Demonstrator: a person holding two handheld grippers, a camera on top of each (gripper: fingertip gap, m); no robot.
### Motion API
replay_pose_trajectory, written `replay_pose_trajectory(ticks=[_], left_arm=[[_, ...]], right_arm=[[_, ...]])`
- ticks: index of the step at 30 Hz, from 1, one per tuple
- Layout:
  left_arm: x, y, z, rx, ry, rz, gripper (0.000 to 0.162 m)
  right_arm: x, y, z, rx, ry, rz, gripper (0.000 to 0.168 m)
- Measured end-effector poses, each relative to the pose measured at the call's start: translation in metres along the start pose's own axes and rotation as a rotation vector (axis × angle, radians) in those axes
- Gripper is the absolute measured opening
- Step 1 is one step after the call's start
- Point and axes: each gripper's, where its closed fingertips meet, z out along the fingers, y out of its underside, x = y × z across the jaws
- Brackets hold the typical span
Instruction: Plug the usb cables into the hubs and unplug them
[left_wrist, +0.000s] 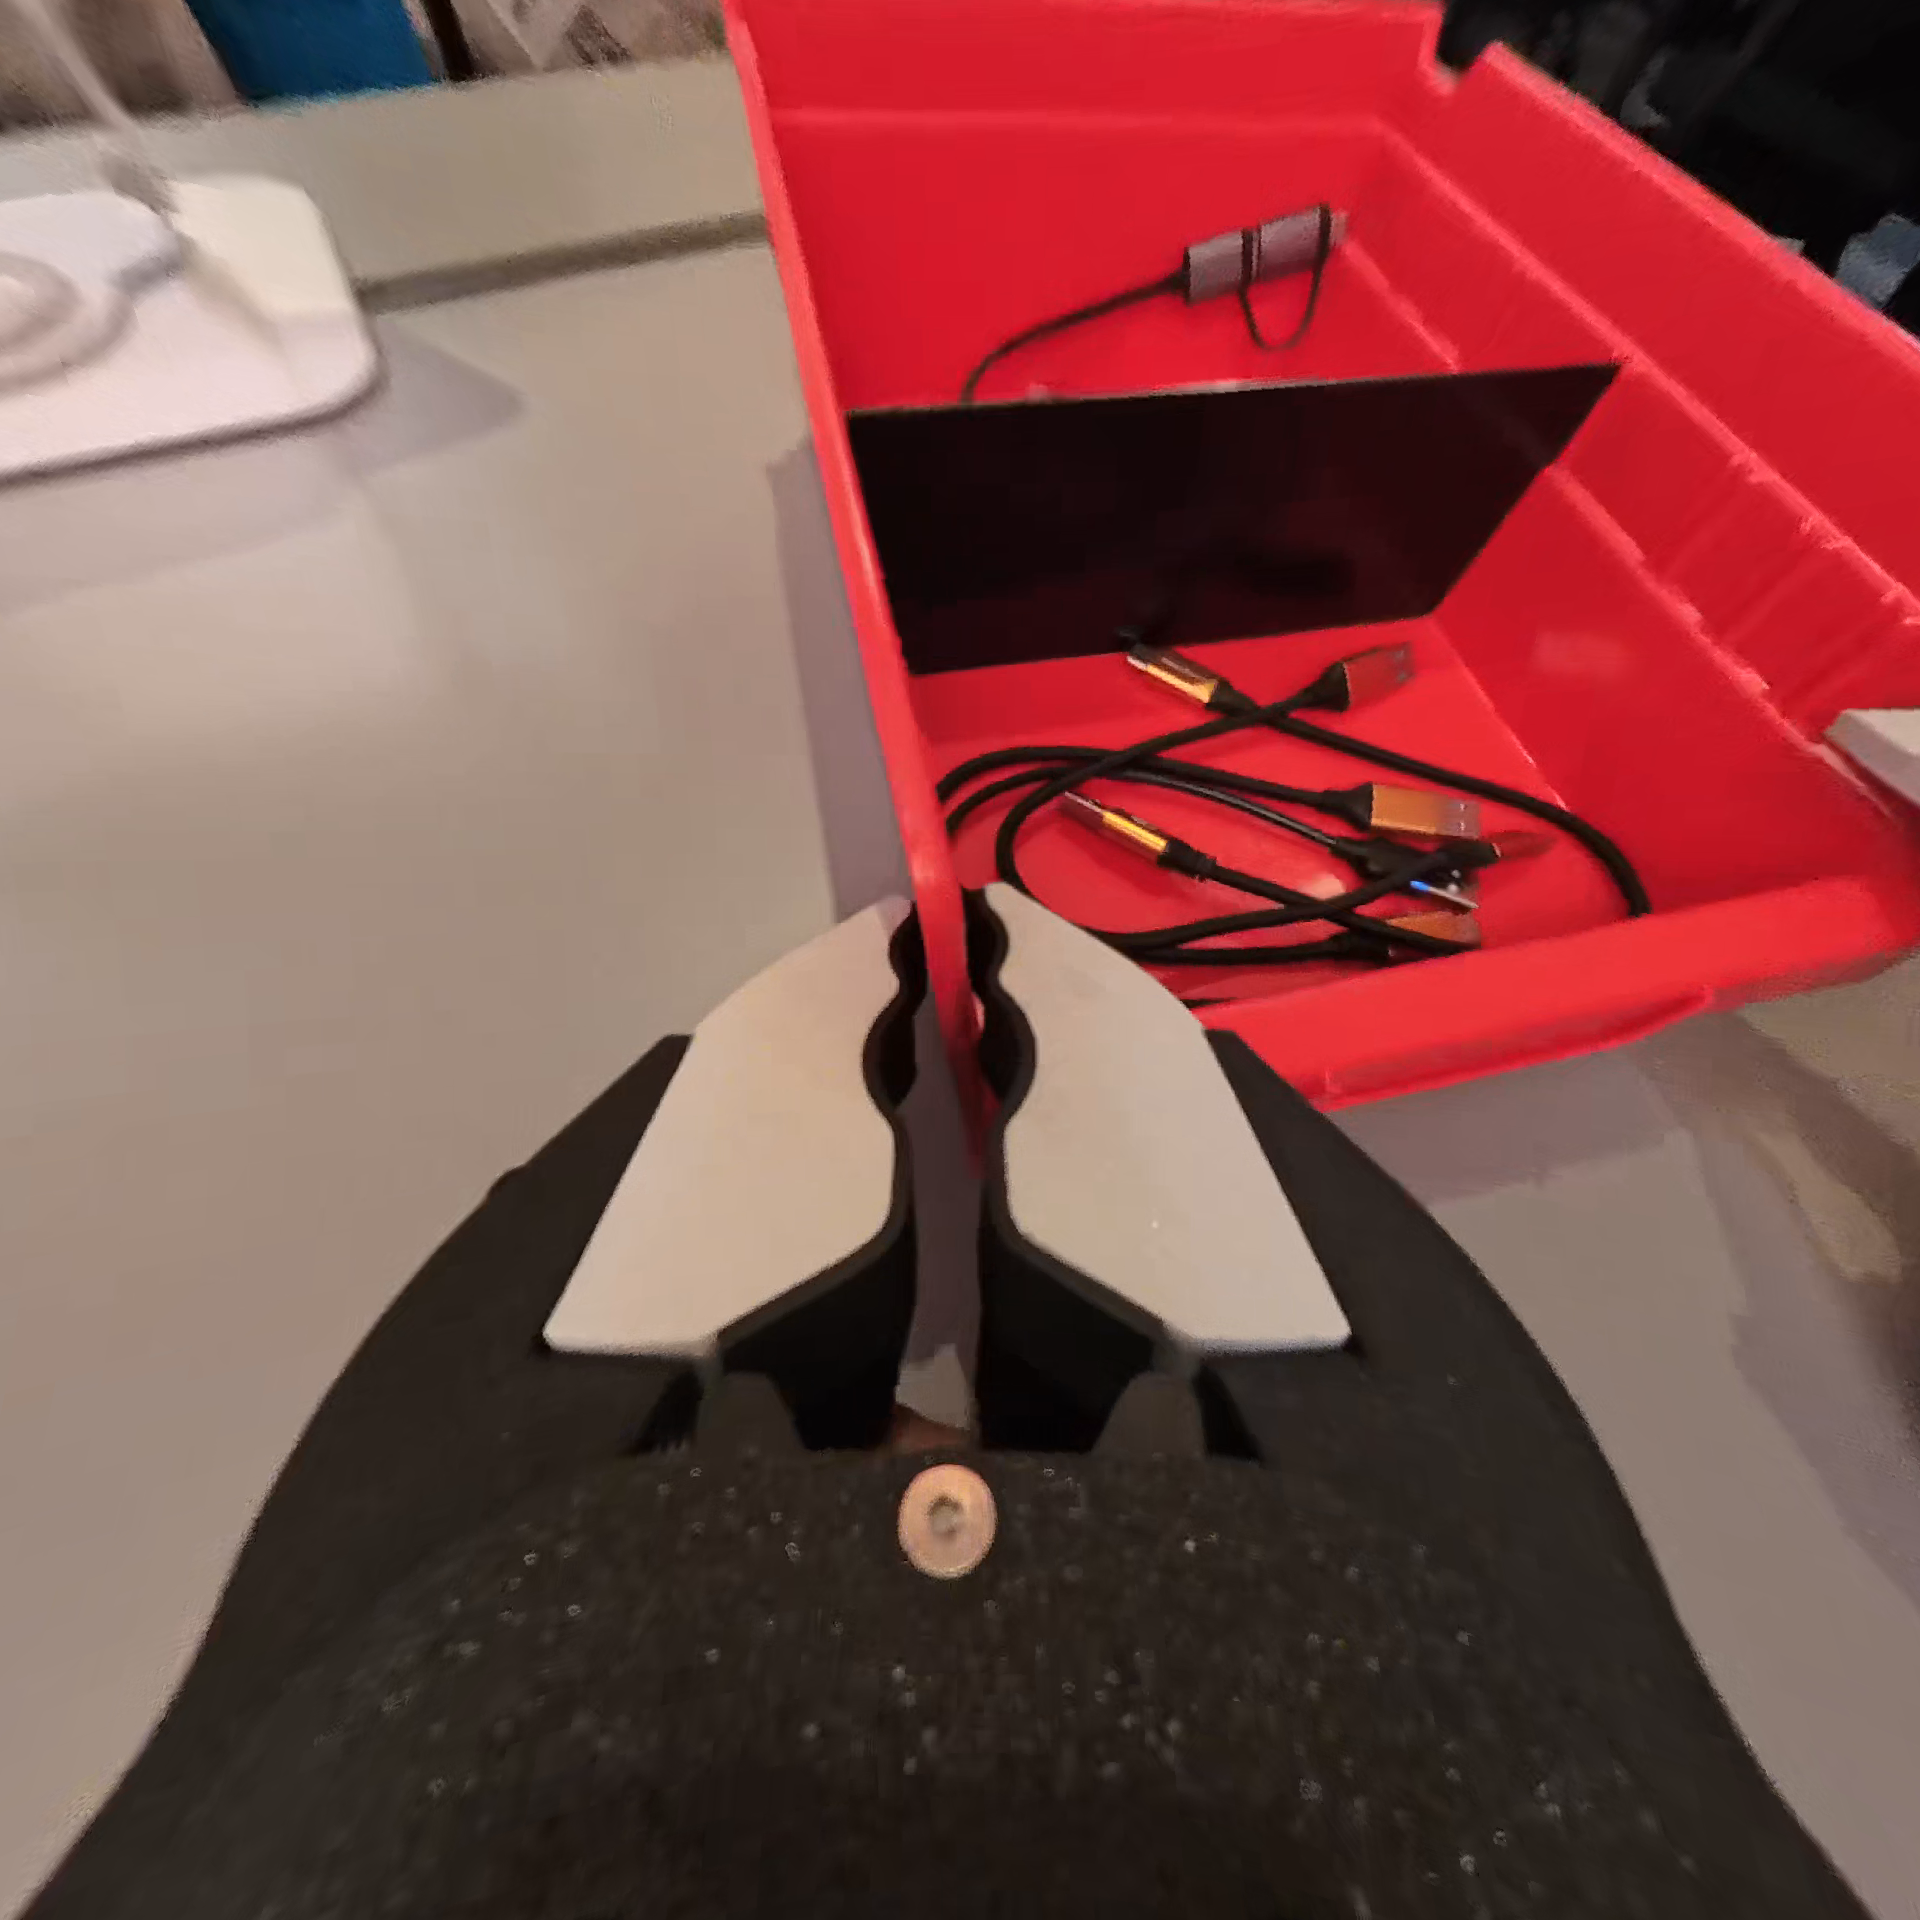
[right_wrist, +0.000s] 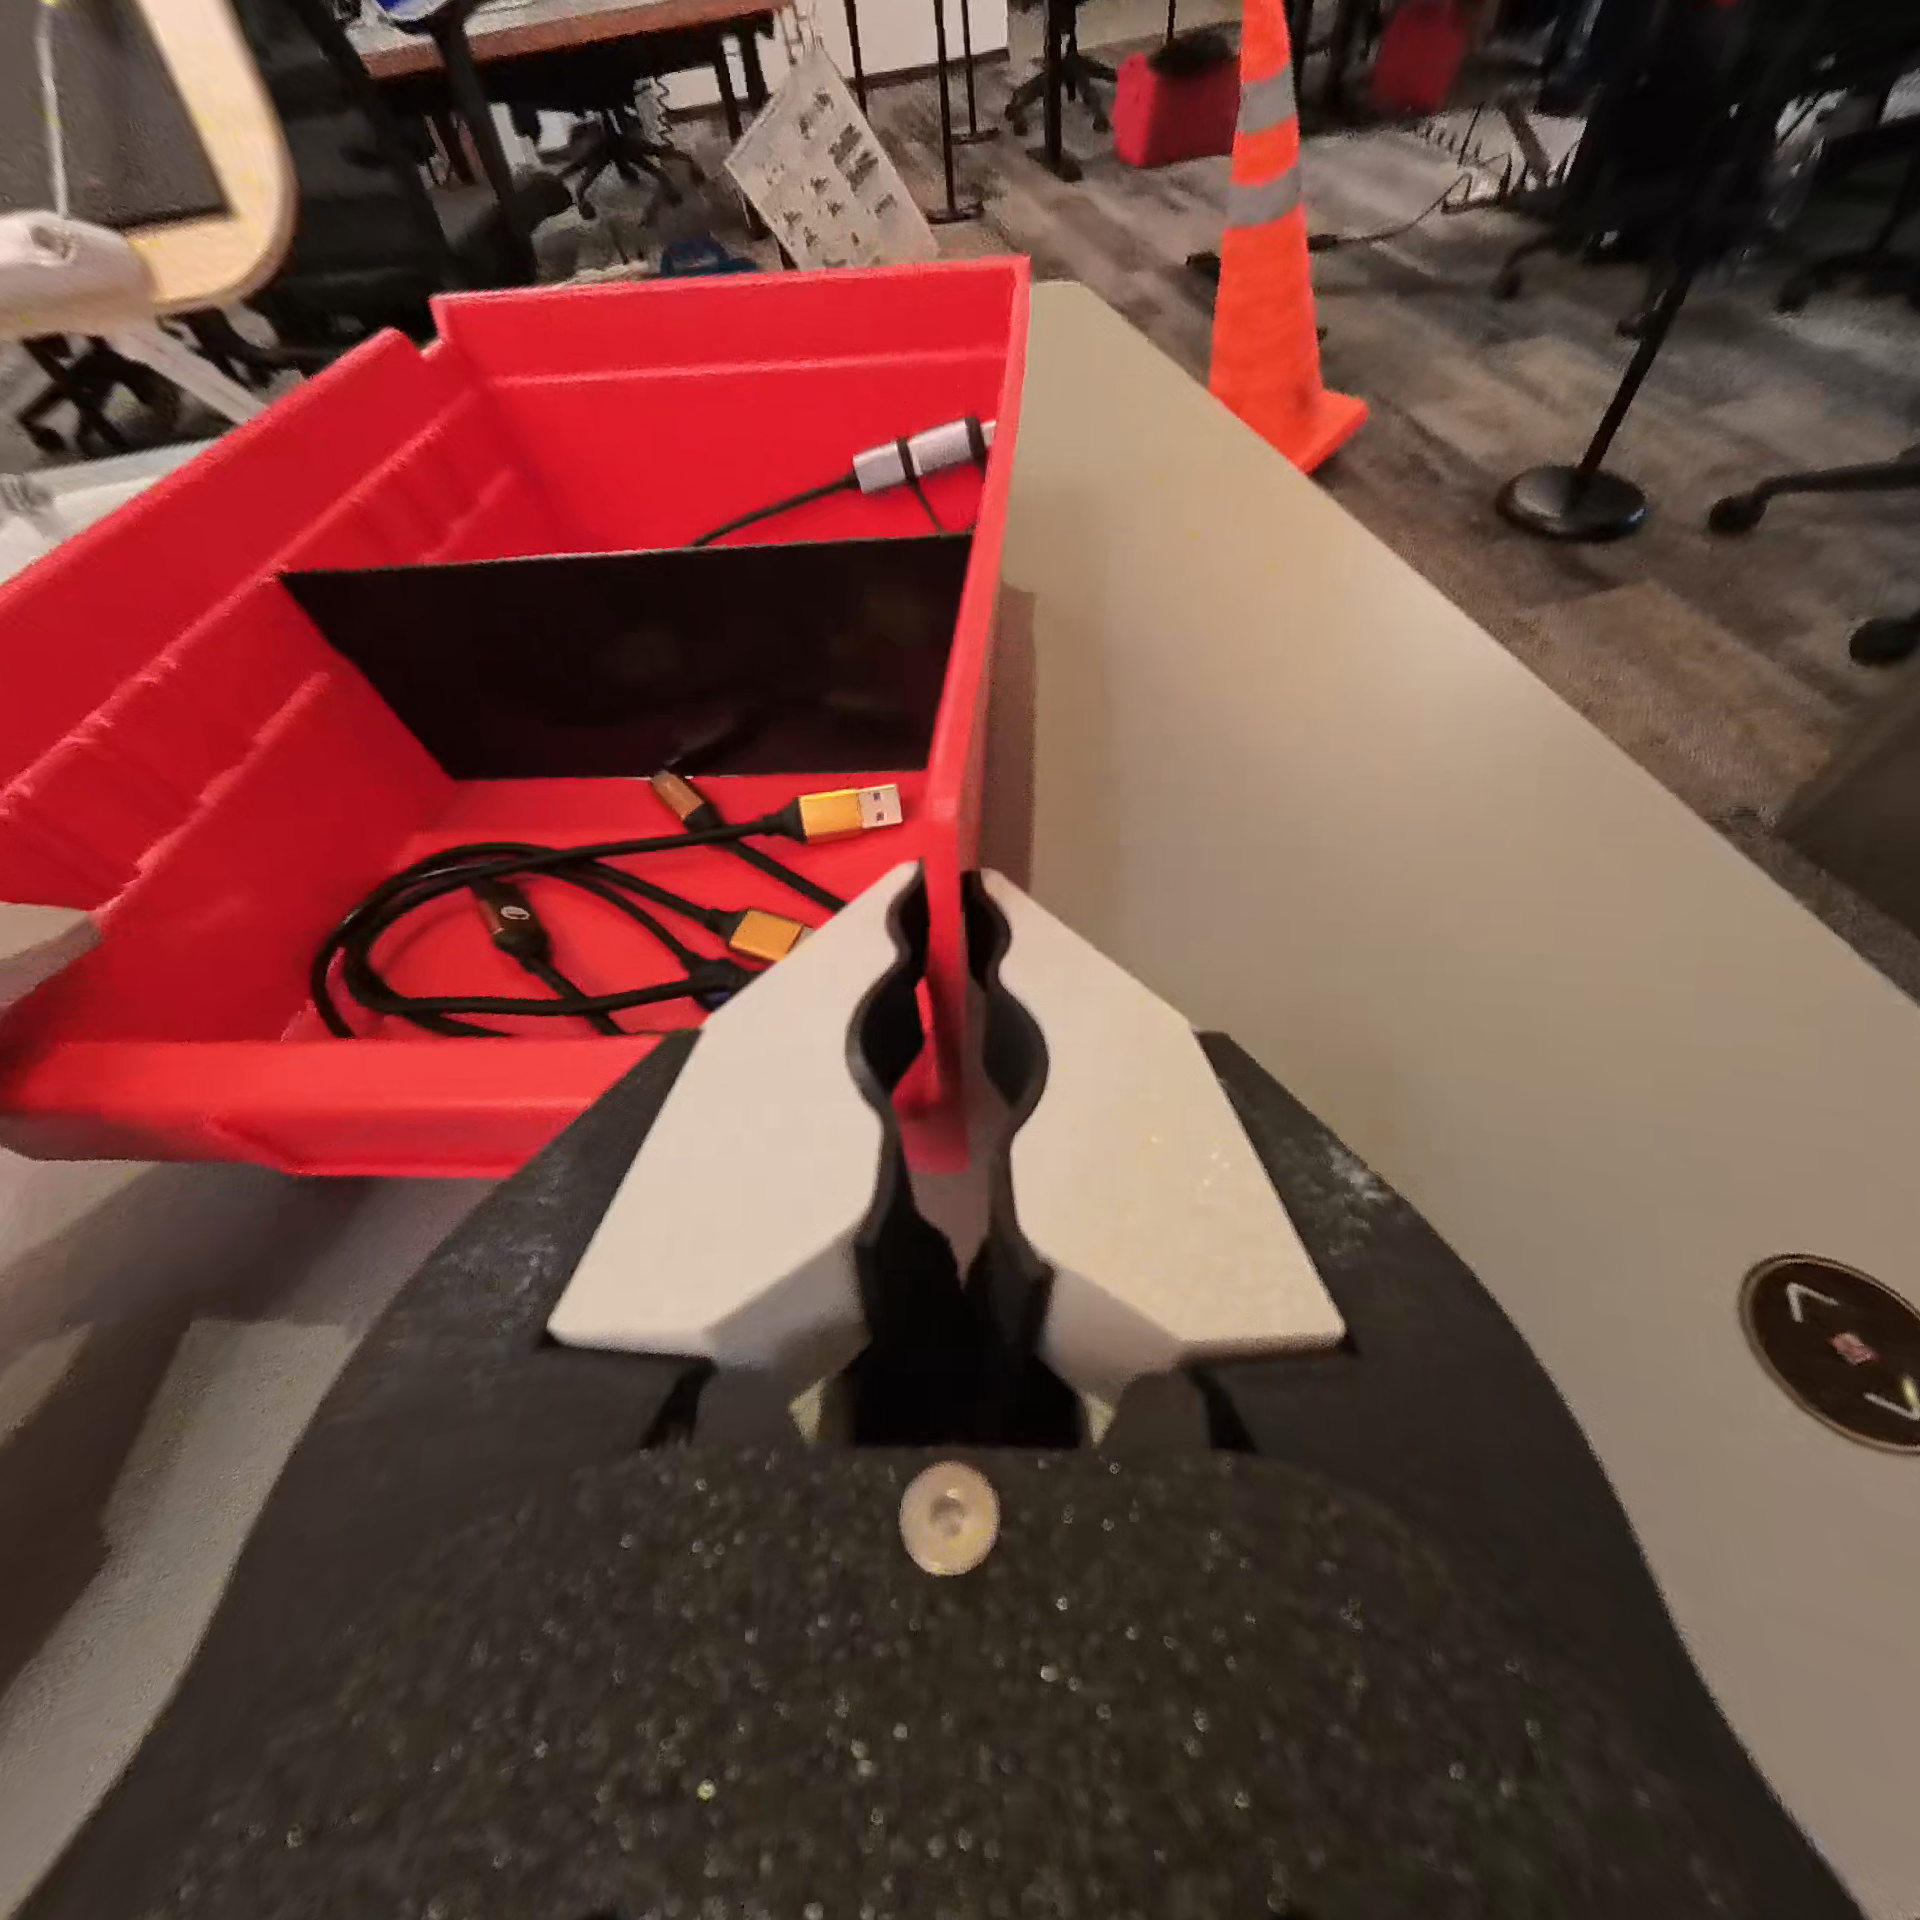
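A red plastic bin (left_wrist: 1039, 229) stands on a grey table (left_wrist: 416, 727). My left gripper (left_wrist: 945, 914) is shut on the bin's left side wall near its front corner. My right gripper (right_wrist: 943, 878) is shut on the right side wall of the bin (right_wrist: 727, 416) near its front corner. A black divider (left_wrist: 1195, 520) splits the bin. The near compartment holds tangled black cables with gold plugs (left_wrist: 1247, 821), also in the right wrist view (right_wrist: 520, 935). The far compartment holds a grey adapter on a black cord (left_wrist: 1257, 255), also in the right wrist view (right_wrist: 920, 452).
A white flat-based object (left_wrist: 156, 312) sits on the table far left of the bin. A round black inset (right_wrist: 1839, 1351) lies in the tabletop at the right. The table's right edge (right_wrist: 1558, 623) drops to a floor with an orange cone (right_wrist: 1273, 260), stands and chairs. Left tips to right tips: about 20 cm. The round black inset (right_wrist: 1839, 1351) is closer to my right gripper, around 20 cm from its tips; the left tips are 35 cm off.
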Motion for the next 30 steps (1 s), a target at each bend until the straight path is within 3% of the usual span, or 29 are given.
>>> replay_pose_trajectory(ticks=[4,12,14,16,18,19,21,24,27,30], left_arm=[[-0.050,0.002,-0.041,0.079,-0.102,-0.008,0.003],[-0.190,0.043,-0.134,0.128,-0.344,-0.046,0.003],[-0.206,0.057,-0.139,0.089,-0.339,-0.044,0.004],[-0.206,0.070,-0.139,0.056,-0.271,-0.001,0.007],[-0.184,0.071,-0.150,0.066,-0.102,0.005,0.025],[-0.178,0.066,-0.164,0.092,-0.060,-0.008,0.037],[-0.185,0.052,-0.206,0.181,-0.056,-0.064,0.037],[-0.258,0.077,-0.268,0.146,-0.199,-0.240,0.036],[-0.373,0.125,-0.318,0.082,-0.473,-0.297,0.044],[-0.436,0.136,-0.327,0.044,-0.530,-0.297,0.051]], right_arm=[[-0.062,-0.003,-0.006,0.024,-0.019,-0.119,0.003],[-0.230,0.025,-0.009,-0.020,-0.326,-0.249,0.004],[-0.247,0.036,-0.007,-0.038,-0.360,-0.252,0.005],[-0.255,0.038,-0.009,-0.026,-0.381,-0.275,0.021],[-0.253,0.039,-0.013,-0.032,-0.387,-0.275,0.027],[-0.253,0.040,-0.019,-0.041,-0.418,-0.273,0.027],[-0.247,0.043,-0.035,-0.043,-0.463,-0.291,0.032],[-0.233,0.034,-0.061,0.044,-0.481,-0.337,0.032],[-0.239,0.011,-0.090,0.167,-0.508,-0.346,0.038],[-0.290,0.016,-0.124,0.147,-0.676,-0.321,0.038]])
